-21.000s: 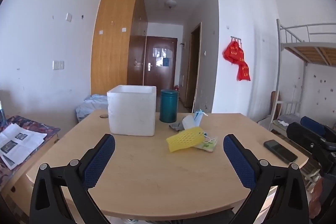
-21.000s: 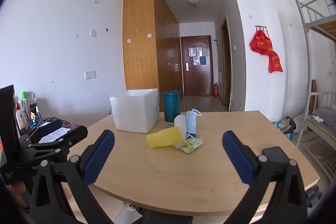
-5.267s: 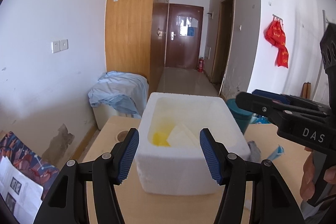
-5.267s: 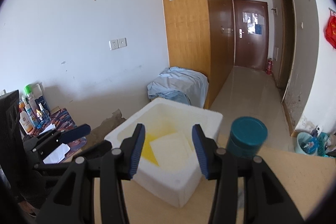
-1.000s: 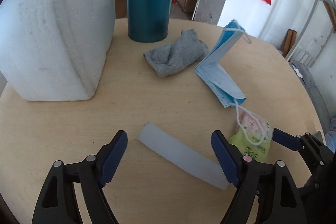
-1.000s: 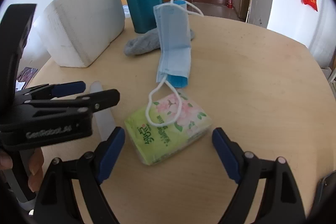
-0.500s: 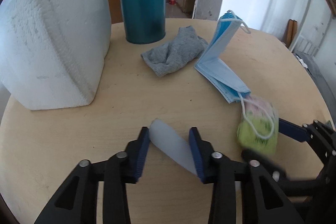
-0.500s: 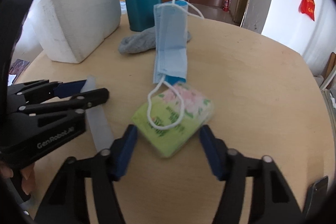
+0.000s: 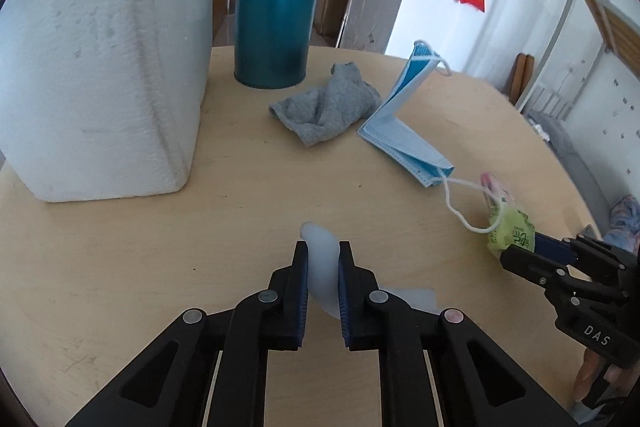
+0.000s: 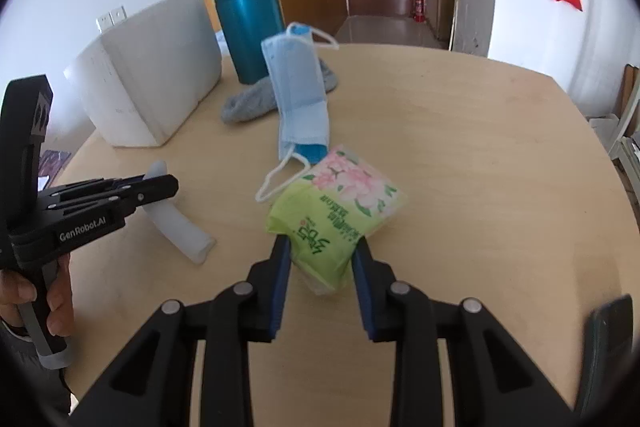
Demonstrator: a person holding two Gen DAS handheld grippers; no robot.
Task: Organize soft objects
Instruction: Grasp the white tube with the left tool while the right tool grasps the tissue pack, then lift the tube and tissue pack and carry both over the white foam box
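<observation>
Lift is to be kept level while the left gripper (image 9: pixel 323 259), just closed on the white strip (image 9: pixel 320 259), and the right gripper (image 10: pixel 320 247), just closed on the tissue pack (image 10: pixel 336 211), are carried to the foam box (image 9: pixel 100 75), with the mask loop (image 10: pixel 276 179) beside the pack watched for snagging

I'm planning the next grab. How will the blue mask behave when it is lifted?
The mask is probably floppy and light: thin pleated fabric, folded and propped up. Its ear loop drapes onto the tissue pack that the right gripper holds, so lifting the pack may drag it.
</observation>
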